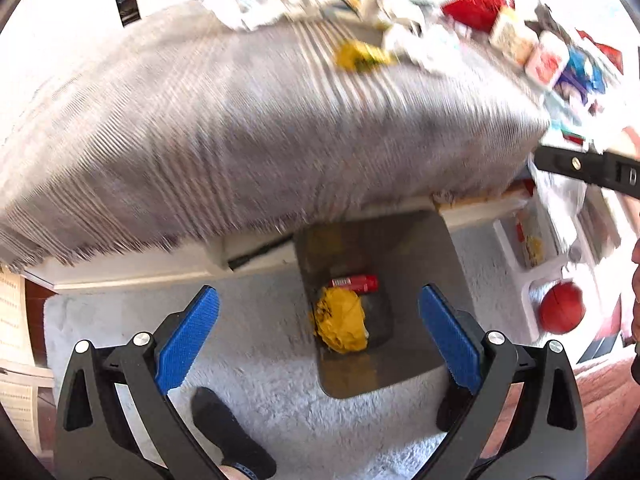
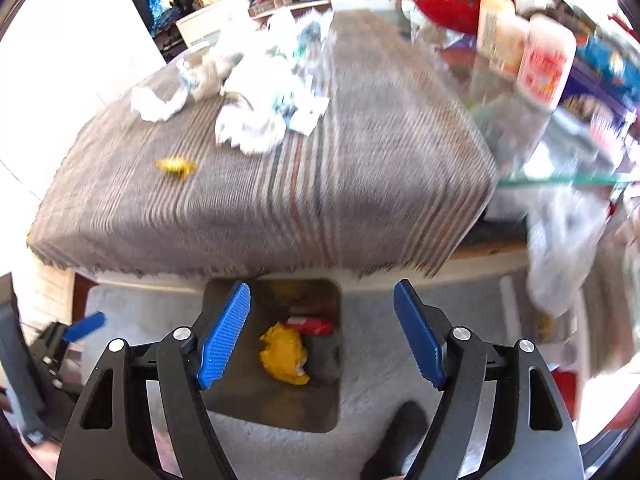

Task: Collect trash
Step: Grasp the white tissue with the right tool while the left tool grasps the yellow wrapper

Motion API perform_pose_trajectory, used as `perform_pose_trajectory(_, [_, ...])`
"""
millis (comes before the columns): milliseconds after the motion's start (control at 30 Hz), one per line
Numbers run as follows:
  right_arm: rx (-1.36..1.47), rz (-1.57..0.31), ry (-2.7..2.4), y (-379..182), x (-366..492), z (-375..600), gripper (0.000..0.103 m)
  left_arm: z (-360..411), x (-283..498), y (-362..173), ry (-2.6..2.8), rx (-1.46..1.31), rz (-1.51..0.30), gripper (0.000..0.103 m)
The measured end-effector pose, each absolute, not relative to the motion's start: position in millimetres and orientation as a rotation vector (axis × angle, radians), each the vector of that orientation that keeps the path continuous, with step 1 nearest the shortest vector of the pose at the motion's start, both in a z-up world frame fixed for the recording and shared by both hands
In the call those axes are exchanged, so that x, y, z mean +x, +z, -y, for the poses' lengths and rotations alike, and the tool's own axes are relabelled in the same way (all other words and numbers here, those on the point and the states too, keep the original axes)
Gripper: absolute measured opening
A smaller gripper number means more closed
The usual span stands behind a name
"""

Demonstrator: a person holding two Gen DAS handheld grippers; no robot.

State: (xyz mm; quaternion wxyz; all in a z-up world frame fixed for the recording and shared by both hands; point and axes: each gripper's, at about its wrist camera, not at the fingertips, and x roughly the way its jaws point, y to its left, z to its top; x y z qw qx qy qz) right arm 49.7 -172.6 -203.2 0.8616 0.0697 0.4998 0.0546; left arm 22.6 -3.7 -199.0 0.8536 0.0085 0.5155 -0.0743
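So we've got both wrist views looking down past the edge of the counter (image 1: 240, 128), which is covered by a striped grey cloth (image 2: 360, 184). Everything up top is pretty motion-blurred.

Left hand-held gripper (image 1: 318, 332): jaws spread wide, nothing between the blue pads (image 1: 188, 336). Right hand-held gripper (image 2: 322, 332): also open and empty.

Below both of them, bottom centre of each frame, sits a dark square bin (image 1: 452, 280) on a pale shaggy rug (image 1: 260, 352), tucked right up against the counter's edge. Inside it we can see a crumpled yellow wrapper (image 1: 340, 320) and a red can (image 1: 356, 283) just above it in the picture, touching or nearly so.

Still up on the cloth:
- 1 small yellow scrap (image 2: 176, 167) in the left half of the right view
- a heap of crumpled white paper (image 2: 248, 108) in the upper middle of that view

Upper right in both views there's a cluttered bunch of bottles and a red thing, too smeared for us to name. A red ball (image 1: 562, 307) sits at the right edge of the left view, and someone's dark sock (image 1: 228, 432) shows at the bottom.
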Motion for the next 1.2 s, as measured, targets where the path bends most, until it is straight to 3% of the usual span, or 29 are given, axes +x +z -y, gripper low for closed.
perform_pose_trajectory(433, [0.148,-0.973,0.140,-159.4,110.1,164.1,0.074,-9.0,90.5,-140.6,-0.107,0.032,-0.986,0.095])
perform_pose_trajectory(533, [0.180,-0.992,0.169,-167.9,125.1,156.4,0.061,-1.0,105.9,-141.8,-0.118,0.026,-0.987,0.095])
perform_pose_trajectory(600, [0.210,-1.014,0.184,-177.0,135.7,153.6,0.046,5.9,114.3,-143.5,-0.131,0.029,-0.987,0.095])
perform_pose_trajectory(700, [0.233,-1.031,0.195,-186.1,147.2,150.6,0.038,14.5,124.2,-145.7,-0.145,0.037,-0.988,0.095])
perform_pose_trajectory(1133, [0.247,-1.100,0.219,-210.7,172.0,139.8,0.033,49.1,151.1,-161.6,-0.201,0.104,-0.965,0.094])
perform_pose_trajectory(1200, [0.242,-1.093,0.224,-209.7,174.3,139.2,0.017,52.4,155.1,-165.2,-0.214,0.108,-0.970,0.087])
